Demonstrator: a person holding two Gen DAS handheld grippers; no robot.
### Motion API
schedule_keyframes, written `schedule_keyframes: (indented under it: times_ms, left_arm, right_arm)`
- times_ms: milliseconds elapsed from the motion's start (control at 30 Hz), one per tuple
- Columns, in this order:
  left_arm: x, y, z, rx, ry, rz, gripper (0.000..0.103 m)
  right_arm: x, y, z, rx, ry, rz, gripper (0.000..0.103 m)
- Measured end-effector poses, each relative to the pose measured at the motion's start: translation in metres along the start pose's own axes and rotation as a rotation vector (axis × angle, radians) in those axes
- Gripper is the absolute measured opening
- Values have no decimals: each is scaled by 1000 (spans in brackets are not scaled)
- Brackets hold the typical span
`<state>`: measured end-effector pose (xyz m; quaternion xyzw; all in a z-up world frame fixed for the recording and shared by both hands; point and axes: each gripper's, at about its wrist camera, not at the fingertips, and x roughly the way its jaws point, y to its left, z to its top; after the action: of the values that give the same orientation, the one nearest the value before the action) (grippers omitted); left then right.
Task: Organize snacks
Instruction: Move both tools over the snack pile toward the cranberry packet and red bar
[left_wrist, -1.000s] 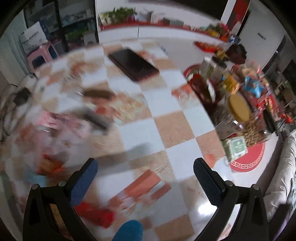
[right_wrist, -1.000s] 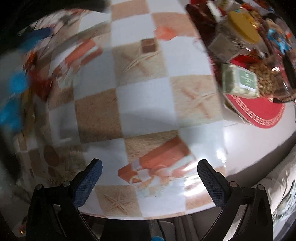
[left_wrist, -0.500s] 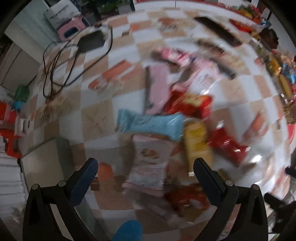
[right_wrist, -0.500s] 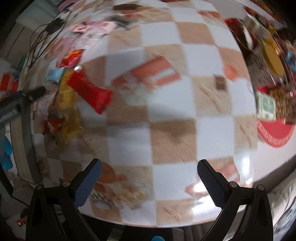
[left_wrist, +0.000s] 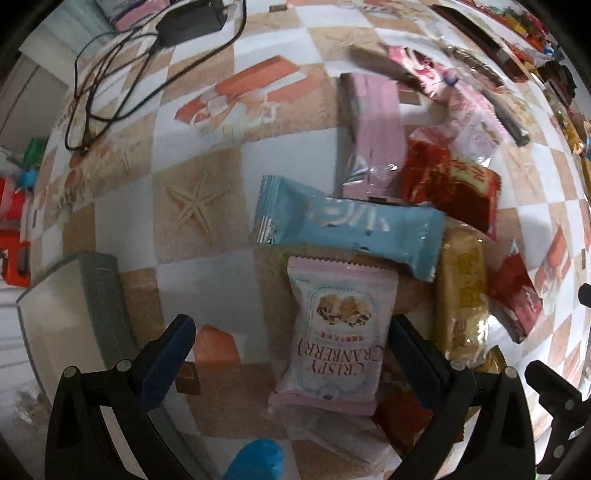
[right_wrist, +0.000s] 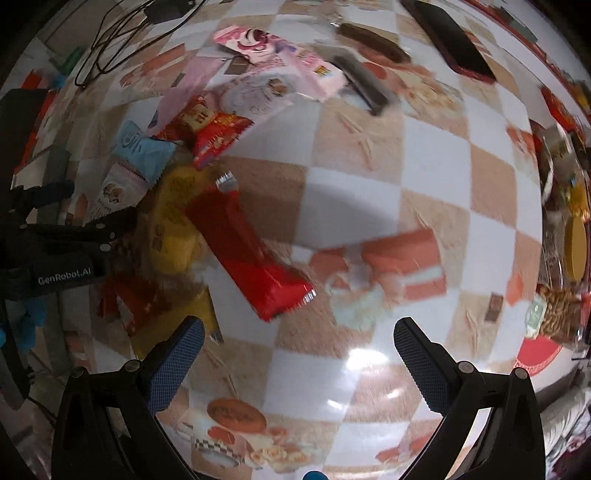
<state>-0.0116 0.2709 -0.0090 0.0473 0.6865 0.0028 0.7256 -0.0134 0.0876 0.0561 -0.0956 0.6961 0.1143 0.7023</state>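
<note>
The left gripper (left_wrist: 291, 347) is held wide open above the pink cranberry snack pack (left_wrist: 341, 332), which lies between its fingers in a pile of snacks on the checkered table (left_wrist: 192, 236). The right gripper (right_wrist: 297, 356) is likewise spread open and empty, with the red snack bar (right_wrist: 247, 254) lying just ahead.

- Tablecloth (left_wrist: 192, 206): white and tan checks with starfish and orange prints.
- Cranberry packet (left_wrist: 340, 332): pale pink, white and blue label.
- Wafer wrapper (left_wrist: 347, 221): light blue.
- Long bar (right_wrist: 251, 254): bright red.
- Cake packet (left_wrist: 460, 295): yellow.
- Cable (left_wrist: 122, 70): black.
</note>
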Motion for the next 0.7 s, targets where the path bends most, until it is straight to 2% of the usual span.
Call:
schedule_keyframes:
  times_ms: [433,700]
  left_arm:
    - [17,27,-6,-63,4,-66,103]
    - [25,36,1,-67,7,-70,103]
  right_arm:
    - [31,14,53,-33,45,-16,103]
    - [50,28,73,-51,58,-27,103]
